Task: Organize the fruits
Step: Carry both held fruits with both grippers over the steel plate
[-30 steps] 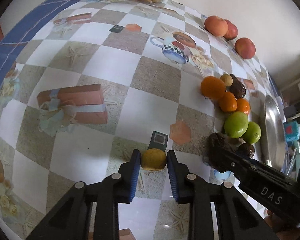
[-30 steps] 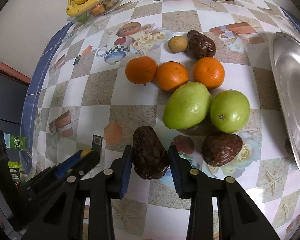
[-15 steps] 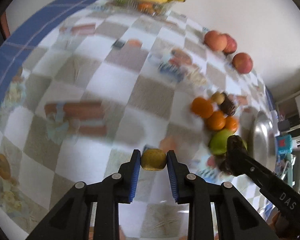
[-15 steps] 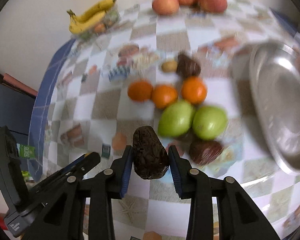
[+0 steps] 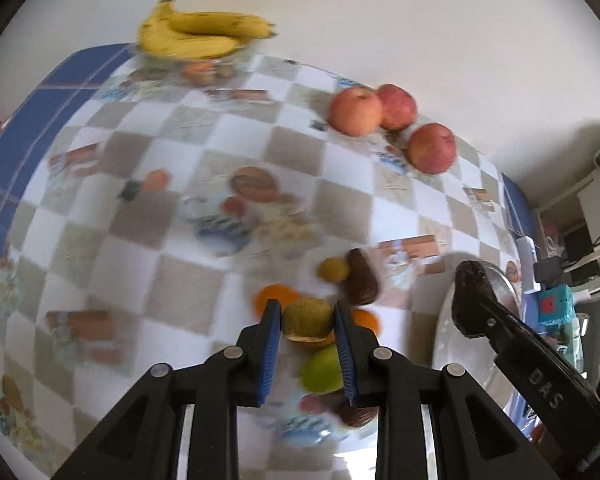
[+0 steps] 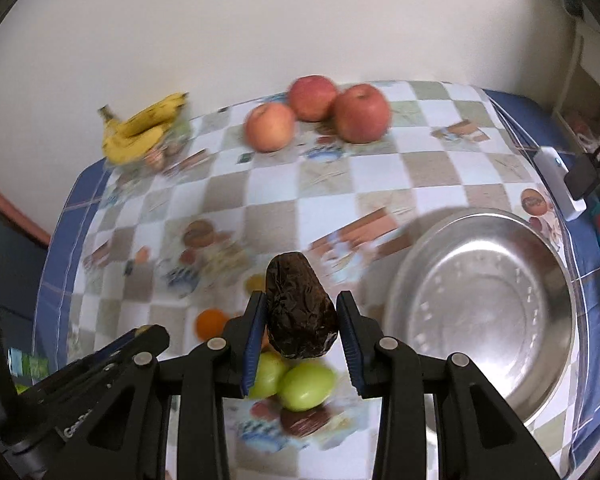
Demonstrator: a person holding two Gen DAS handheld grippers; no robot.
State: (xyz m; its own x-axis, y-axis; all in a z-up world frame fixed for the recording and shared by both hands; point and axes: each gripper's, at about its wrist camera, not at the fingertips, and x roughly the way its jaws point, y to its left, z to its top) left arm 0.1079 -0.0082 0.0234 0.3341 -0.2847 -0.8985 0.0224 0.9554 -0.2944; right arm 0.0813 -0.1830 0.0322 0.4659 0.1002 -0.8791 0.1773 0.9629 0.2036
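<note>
Both claws, left (image 5: 307, 320) and right (image 6: 301, 322), have lifted their fruit clear of the table.

Both fisheye wrist views look forward and down along their own jaws from above the counter (image 5: 188, 152). Both take in the bananas (image 6: 140, 130), apples (image 5: 356, 111) and steel bowl (image 6: 480, 304) near the wall.

A home: patterned tablecloth (image 6: 380, 168), bananas (image 6: 140, 128), steel bowl (image 6: 396, 288).

White letters "DAS" I read on the black plastic arm of my right gripper (image 5: 473, 304), partial white lettering "Ge" on the black arm of my left gripper (image 6: 140, 336), rest unreadable
</note>
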